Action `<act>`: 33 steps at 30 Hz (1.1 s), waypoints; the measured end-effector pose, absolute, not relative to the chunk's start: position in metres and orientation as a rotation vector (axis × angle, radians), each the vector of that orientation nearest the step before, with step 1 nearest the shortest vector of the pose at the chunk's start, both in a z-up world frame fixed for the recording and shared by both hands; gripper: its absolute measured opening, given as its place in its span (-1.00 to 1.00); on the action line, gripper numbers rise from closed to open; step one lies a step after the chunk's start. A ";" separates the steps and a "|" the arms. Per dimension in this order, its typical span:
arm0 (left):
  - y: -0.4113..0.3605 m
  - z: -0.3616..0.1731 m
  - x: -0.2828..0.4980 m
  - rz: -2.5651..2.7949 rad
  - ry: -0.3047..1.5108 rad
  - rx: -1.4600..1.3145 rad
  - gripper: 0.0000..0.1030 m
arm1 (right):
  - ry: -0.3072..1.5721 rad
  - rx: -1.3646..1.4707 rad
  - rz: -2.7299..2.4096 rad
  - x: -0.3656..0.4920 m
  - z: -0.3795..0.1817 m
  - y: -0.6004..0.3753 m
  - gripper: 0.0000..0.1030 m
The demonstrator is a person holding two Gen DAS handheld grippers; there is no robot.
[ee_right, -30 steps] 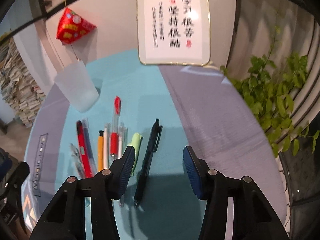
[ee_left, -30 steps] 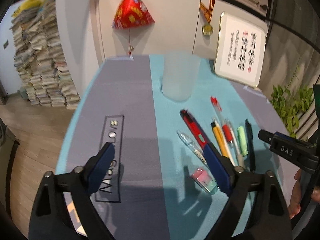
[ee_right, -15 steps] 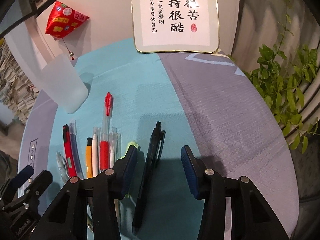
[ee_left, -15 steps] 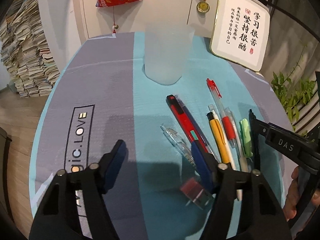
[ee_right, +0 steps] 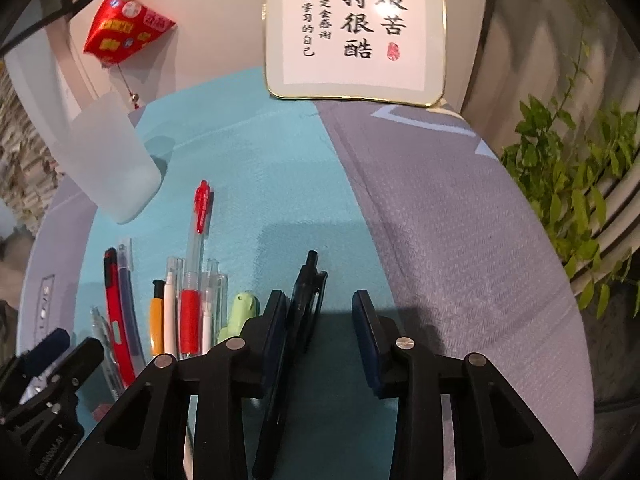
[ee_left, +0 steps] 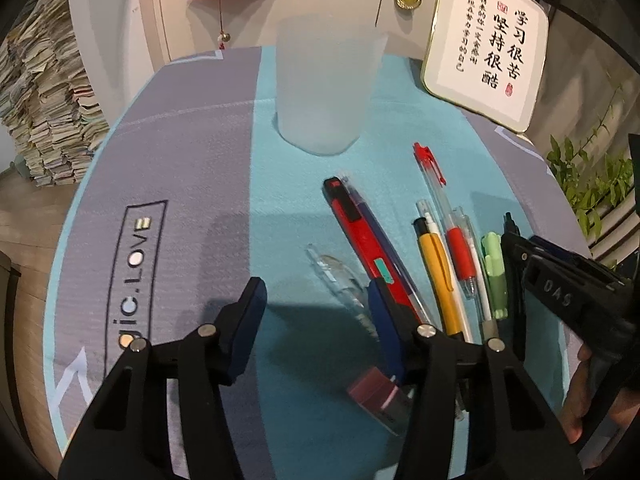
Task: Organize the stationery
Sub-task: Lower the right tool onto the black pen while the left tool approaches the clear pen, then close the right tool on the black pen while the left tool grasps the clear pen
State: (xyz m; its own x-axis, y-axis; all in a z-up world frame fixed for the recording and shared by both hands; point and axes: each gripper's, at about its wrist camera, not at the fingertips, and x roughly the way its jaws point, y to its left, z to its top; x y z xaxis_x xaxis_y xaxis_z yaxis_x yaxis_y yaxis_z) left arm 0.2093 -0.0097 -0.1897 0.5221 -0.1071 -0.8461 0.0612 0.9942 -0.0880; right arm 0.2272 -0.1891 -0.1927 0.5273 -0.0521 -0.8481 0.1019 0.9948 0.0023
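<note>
A frosted cup point(ee_left: 326, 84) is seen standing upright at the 12 o'clock end of the table point(ee_left: 192, 168), and the stationery is laid out in a row nearer the grippers, none of it yet in the cup.

The left gripper point(ee_left: 316, 316) is released but closing. A clear pen point(ee_left: 340, 284) lies just inside its right jaw, and a pink eraser point(ee_left: 378, 394) lies low between the jaws, toward 5 o'clock; neither is pressed. The right gripper point(ee_right: 320, 328) is likewise released and closing, with the black pen point(ee_right: 306, 300) lying against its left jaw and a wide gap left to the right jaw.

Trouble is judged likeliest at the left gripper. Two things lie in its span, so the clear pen could be nipped at its edge and rolled away, or the eraser pushed aside. The red utility knife point(ee_left: 362, 242) lies just beyond the right jaw and could be nudged. At the right gripper the black pen sits off-centre; it could be dragged sideways by the closing jaw and caught askew, and the green highlighter point(ee_right: 240, 312) just outside the left jaw could be disturbed. The two grippers are also near each other, so a bump is possible.

The eraser and a person's hand point(ee_left: 580, 396) at 4 o'clock are shown clearly only in the left wrist view. How the black pen lies within the right jaws is shown only in the right wrist view; from the left, the pen is largely hidden behind that gripper.
</note>
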 end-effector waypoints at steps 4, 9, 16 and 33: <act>-0.019 -0.192 0.214 -0.091 1.030 -0.031 -0.23 | 1.012 0.060 -0.051 0.227 -0.191 -0.188 -0.65; -0.019 -0.191 0.222 -0.095 1.035 -0.089 -0.63 | 1.020 0.140 0.001 0.225 -0.190 -0.198 -0.68; -0.021 -0.160 0.208 -0.126 0.946 -0.100 -0.78 | 0.962 0.196 0.046 0.214 -0.170 -0.211 -0.68; -0.025 -0.075 0.154 -0.153 0.666 -0.056 -0.86 | 0.792 0.222 0.130 0.169 -0.114 -0.215 -0.68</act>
State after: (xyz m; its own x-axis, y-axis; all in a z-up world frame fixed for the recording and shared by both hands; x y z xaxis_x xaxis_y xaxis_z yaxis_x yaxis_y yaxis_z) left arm 0.1540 -0.0249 -0.0752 0.7753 -0.1594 -0.6111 0.1237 0.9872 -0.1005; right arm 0.1692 -0.2148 -0.1141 0.6964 0.1988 -0.6896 -0.0326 0.9687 0.2463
